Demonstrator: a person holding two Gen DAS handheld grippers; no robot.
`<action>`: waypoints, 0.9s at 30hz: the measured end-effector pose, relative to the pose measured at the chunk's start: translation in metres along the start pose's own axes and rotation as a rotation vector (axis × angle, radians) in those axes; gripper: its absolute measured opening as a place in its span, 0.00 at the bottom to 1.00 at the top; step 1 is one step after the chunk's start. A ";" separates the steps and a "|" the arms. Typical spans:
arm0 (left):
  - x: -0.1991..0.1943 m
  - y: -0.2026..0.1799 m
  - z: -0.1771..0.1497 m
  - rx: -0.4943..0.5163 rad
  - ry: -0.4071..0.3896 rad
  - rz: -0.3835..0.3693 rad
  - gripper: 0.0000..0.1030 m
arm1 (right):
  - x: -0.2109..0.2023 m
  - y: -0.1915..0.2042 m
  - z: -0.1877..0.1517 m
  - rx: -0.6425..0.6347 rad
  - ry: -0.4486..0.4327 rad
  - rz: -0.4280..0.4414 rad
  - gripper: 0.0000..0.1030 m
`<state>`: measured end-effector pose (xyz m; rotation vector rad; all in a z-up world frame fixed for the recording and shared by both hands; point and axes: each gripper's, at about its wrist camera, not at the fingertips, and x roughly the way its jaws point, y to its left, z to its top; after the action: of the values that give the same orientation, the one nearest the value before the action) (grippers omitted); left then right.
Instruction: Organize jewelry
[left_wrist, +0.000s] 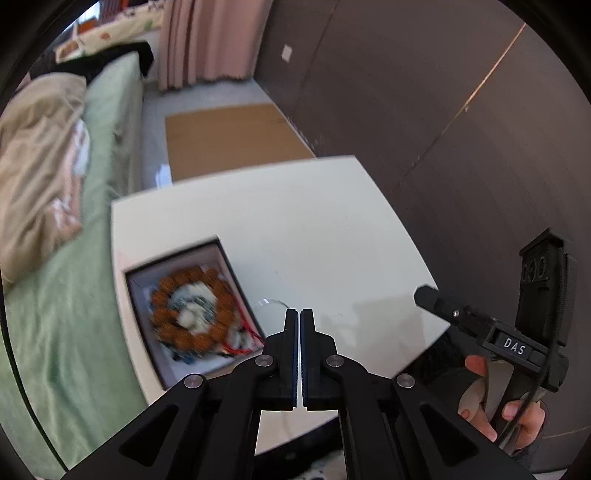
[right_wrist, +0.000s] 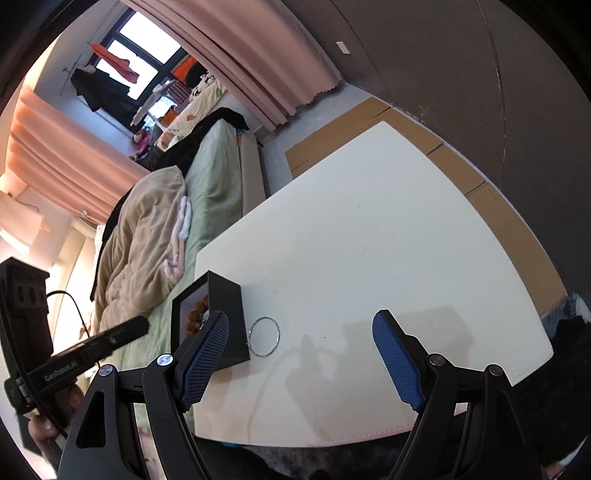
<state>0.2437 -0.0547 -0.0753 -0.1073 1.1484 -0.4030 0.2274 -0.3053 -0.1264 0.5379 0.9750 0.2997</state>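
Note:
An open black box (left_wrist: 225, 273) sits at the left edge of the white table (left_wrist: 314, 221). Inside it lies a brown bead bracelet (left_wrist: 192, 314) on pale padding, with a red cord. A thin silver bangle (right_wrist: 264, 336) lies flat on the table just right of the box (right_wrist: 225, 314). In the left wrist view the bangle (left_wrist: 267, 302) is partly hidden by my left gripper (left_wrist: 299, 314), which is shut on nothing and hovers above it. My right gripper (right_wrist: 301, 328) stands open and empty over the table's near side, with the bangle close to its left finger (right_wrist: 210, 343).
A bed with a green sheet (left_wrist: 92, 258) and a beige blanket (right_wrist: 140, 236) runs along the table's left side. A dark wall (left_wrist: 443, 110) stands to the right. Brown mats (left_wrist: 229, 136) lie on the floor beyond the table. A hand (left_wrist: 517, 413) holds the right gripper's handle.

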 end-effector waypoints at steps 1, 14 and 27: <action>0.004 -0.001 0.000 -0.003 0.015 0.001 0.01 | -0.002 0.000 -0.001 -0.003 -0.005 -0.004 0.79; 0.011 0.004 0.005 -0.062 0.008 0.031 0.49 | 0.011 -0.010 0.006 -0.024 0.073 -0.084 0.77; -0.042 0.077 -0.018 -0.255 -0.132 0.062 0.97 | 0.090 0.060 -0.004 -0.187 0.305 -0.012 0.34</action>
<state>0.2321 0.0339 -0.0681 -0.3162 1.0661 -0.1898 0.2724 -0.2120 -0.1579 0.3197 1.2302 0.4671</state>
